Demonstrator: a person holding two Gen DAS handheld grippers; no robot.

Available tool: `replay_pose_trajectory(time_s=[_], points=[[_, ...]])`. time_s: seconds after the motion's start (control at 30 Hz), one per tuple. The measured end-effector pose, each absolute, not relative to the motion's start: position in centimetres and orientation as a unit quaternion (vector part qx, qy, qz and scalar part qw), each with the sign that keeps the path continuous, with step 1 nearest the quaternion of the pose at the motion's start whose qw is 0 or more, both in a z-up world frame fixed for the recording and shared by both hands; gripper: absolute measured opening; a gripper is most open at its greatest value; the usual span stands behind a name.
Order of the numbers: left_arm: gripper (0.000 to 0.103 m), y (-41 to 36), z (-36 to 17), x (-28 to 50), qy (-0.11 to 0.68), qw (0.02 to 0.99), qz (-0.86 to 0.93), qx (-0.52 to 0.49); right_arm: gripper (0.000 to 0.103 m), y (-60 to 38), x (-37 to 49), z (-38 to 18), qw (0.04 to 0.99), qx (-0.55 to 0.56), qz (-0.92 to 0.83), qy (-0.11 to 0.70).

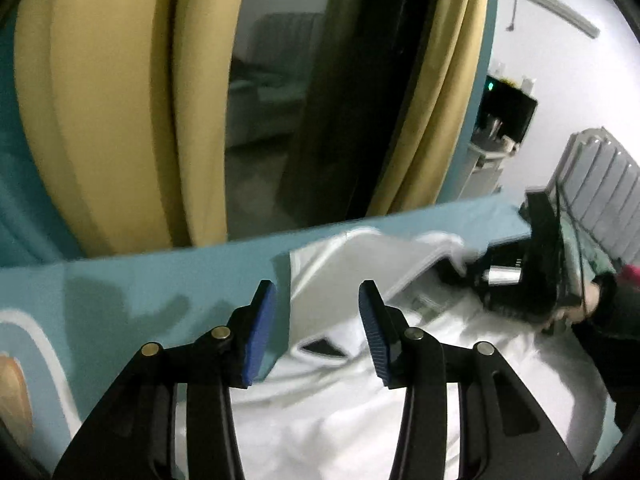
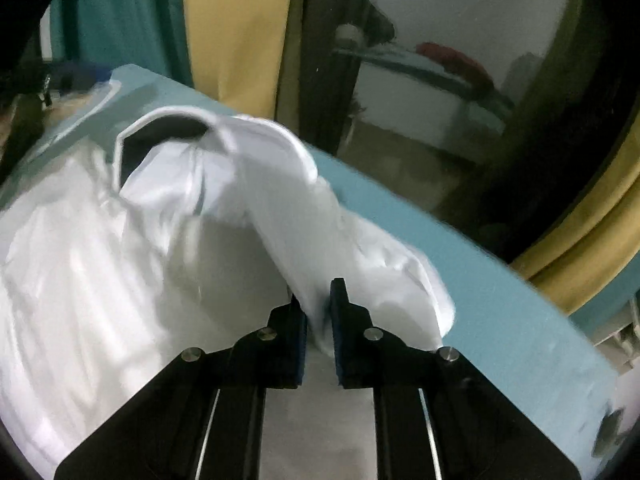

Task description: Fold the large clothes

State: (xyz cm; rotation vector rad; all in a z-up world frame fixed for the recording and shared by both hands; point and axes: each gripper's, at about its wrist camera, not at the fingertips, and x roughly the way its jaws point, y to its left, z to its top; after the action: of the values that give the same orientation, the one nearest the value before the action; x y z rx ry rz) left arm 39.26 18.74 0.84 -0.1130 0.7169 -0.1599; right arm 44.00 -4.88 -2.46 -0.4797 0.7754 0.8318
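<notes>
A fold of the white satin garment (image 2: 168,240) is clamped by the right claw (image 2: 318,312); above it, the left claw (image 1: 318,320) is held apart, empty.

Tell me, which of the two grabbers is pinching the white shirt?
The right gripper: its blue pads squeeze a fold of the white shirt. The left gripper gapes open above the cloth, holding nothing.

No readable txt, labels, brands or nos. in either view; both pics are motion-blurred.
</notes>
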Motion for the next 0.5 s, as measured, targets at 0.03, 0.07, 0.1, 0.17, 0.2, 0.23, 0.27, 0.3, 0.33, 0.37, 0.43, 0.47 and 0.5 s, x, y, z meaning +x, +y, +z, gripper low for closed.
replay_pose_trajectory(time_s=[0.03, 0.07, 0.1, 0.17, 0.2, 0.23, 0.27, 0.3, 0.33, 0.37, 0.43, 0.47, 0.5], points=[[0.053, 18.8, 0.8, 40.1, 0.357, 0.928, -0.082, -0.070, 0.017, -4.8, 44.2, -2.4, 0.812, -0.215, 0.396, 0.372], [0.053, 18.9, 0.2, 41.3, 0.374, 0.920, -0.081, -0.086, 0.020, -5.2, 44.6, -2.2, 0.803, -0.203, 0.406, 0.387], [0.053, 19.1, -0.6, 42.3, 0.391, 0.912, -0.076, -0.098, 0.023, -5.6, 44.8, -2.1, 0.797, -0.193, 0.413, 0.397], [0.053, 19.2, -2.8, 44.5, 0.426, 0.896, -0.062, -0.113, 0.025, -6.0, 45.0, -2.2, 0.795, -0.177, 0.417, 0.403], [0.053, 19.0, -4.1, 45.3, 0.445, 0.887, -0.064, -0.111, 0.027, -6.3, 45.2, -2.1, 0.794, -0.169, 0.417, 0.409], [0.053, 18.8, -5.5, 45.9, 0.462, 0.879, -0.061, -0.102, 0.030, -6.5, 45.4, -2.1, 0.792, -0.167, 0.417, 0.413], [0.053, 18.7, -6.2, 45.9, 0.468, 0.877, -0.055, -0.095, 0.031, -6.9, 45.3, -2.1, 0.792, -0.167, 0.416, 0.415], [0.053, 18.6, -6.9, 45.9, 0.473, 0.875, -0.054, -0.089, 0.034, -7.3, 45.4, -1.8, 0.792, -0.165, 0.415, 0.416], [0.053, 18.6, -7.4, 45.8, 0.478, 0.872, -0.060, -0.085, 0.041, -7.8, 45.5, -1.4, 0.792, -0.160, 0.416, 0.417], [0.054, 18.6, -7.7, 45.6, 0.480, 0.871, -0.065, -0.083, 0.046, -7.7, 46.2, -0.9, 0.793, -0.155, 0.417, 0.417], [0.058, 18.8, -8.1, 45.3, 0.480, 0.870, -0.080, -0.077, 0.075, -8.8, 47.1, 0.0, 0.796, -0.127, 0.418, 0.419], [0.059, 18.9, -8.1, 45.1, 0.479, 0.871, -0.087, -0.073, 0.079, -9.0, 47.7, 0.3, 0.796, -0.111, 0.420, 0.422], [0.059, 19.0, -8.1, 45.2, 0.479, 0.870, -0.094, -0.069, 0.083, -9.6, 48.7, 0.6, 0.795, -0.085, 0.422, 0.428]])
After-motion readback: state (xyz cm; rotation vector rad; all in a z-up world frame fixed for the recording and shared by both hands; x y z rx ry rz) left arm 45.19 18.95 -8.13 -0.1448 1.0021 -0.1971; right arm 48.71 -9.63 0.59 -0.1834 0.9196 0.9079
